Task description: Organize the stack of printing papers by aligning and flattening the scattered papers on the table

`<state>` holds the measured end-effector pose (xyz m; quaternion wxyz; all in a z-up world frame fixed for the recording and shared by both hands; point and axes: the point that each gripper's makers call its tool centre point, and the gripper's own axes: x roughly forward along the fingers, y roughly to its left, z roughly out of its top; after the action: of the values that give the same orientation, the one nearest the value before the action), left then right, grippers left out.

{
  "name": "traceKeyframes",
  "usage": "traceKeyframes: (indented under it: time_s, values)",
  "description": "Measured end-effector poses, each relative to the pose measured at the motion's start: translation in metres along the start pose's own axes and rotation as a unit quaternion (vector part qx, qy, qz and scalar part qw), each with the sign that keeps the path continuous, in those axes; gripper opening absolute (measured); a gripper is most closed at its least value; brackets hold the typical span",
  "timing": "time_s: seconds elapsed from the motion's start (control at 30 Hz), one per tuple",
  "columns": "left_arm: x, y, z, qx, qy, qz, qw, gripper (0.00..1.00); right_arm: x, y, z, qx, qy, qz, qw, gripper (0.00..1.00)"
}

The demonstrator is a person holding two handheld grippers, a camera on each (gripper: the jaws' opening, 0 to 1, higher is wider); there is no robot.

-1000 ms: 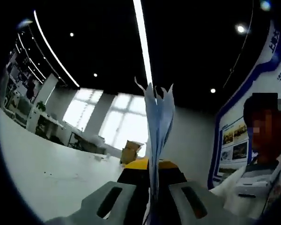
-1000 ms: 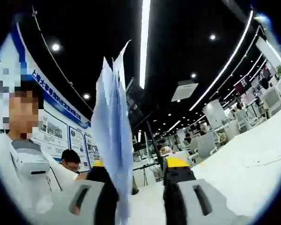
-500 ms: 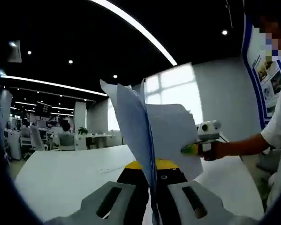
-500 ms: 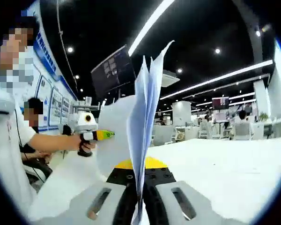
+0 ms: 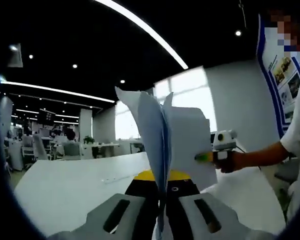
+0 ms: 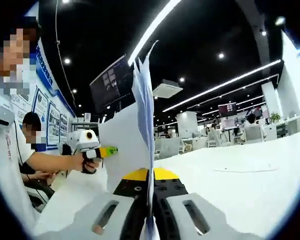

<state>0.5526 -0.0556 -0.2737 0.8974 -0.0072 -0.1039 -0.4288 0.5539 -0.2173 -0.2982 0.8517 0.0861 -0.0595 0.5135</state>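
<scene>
1. Above the white table, the stack of papers stands on edge, held up between both grippers.
2. The left gripper has its jaws pinched tight on one side edge of the stack, sheets fanning loose above the table.
3. The right gripper has its jaws closed on the opposite edge; it also shows across the stack in the left gripper view, in the person's hand.
4. Handling call: light, floppy, slippery sheets, corners splaying. Best held low on both side edges, then tapped down on the table to square up.
</scene>
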Motion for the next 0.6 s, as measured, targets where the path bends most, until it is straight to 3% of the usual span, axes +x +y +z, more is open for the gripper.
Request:
traceKeyframes:
  time_s: [0.07, 0.1, 0.13, 0.17, 0.23, 0.27, 0.3, 0.33, 0.4, 0.53, 0.6]
  values:
    - [-0.001, 0.006, -0.001, -0.011, 0.003, 0.011, 0.9999, 0.11, 0.0, 0.001, 0.001, 0.001, -0.01, 0.003, 0.9999, 0.03]
    - [-0.002, 0.009, -0.007, -0.025, 0.012, 0.017, 0.9995, 0.17, 0.0, 0.0, 0.0, 0.001, -0.009, 0.003, 1.0, 0.11]
    - [-0.005, 0.013, -0.025, -0.047, 0.041, 0.024, 0.9978, 0.21, -0.001, -0.01, -0.016, 0.02, 0.021, -0.02, 0.9994, 0.2]
    - [-0.008, 0.016, -0.033, -0.051, 0.047, 0.027, 0.9972, 0.22, -0.002, -0.012, -0.024, 0.024, 0.033, -0.022, 0.9989, 0.2]
    - [-0.011, 0.017, -0.027, -0.059, 0.015, 0.027, 0.9978, 0.2, 0.0, -0.008, -0.018, 0.023, 0.018, -0.012, 0.9995, 0.12]
    - [-0.011, 0.016, -0.026, -0.057, 0.019, 0.024, 0.9979, 0.13, 0.001, 0.0, -0.014, 0.019, 0.017, 0.003, 0.9997, 0.03]
    - [-0.009, 0.008, -0.021, -0.048, 0.014, 0.002, 0.9988, 0.07, 0.002, 0.011, -0.012, -0.006, 0.024, 0.033, 0.9992, 0.0]
    - [-0.007, 0.005, -0.018, -0.043, 0.016, 0.003, 0.999, 0.06, 0.005, 0.012, -0.007, -0.001, 0.019, 0.021, 0.9996, 0.0]
    - [-0.006, 0.004, -0.014, -0.011, 0.01, 0.009, 0.9998, 0.07, 0.006, 0.009, 0.0, -0.034, 0.005, 0.009, 0.9994, 0.0]
    - [-0.009, 0.008, -0.041, -0.051, 0.042, 0.019, 0.9976, 0.07, 0.004, -0.002, -0.024, -0.019, 0.017, -0.001, 0.9997, 0.0]
    - [-0.006, 0.0, -0.028, -0.032, 0.034, 0.018, 0.9987, 0.06, 0.004, 0.006, -0.011, -0.031, 0.019, 0.001, 0.9994, 0.0]
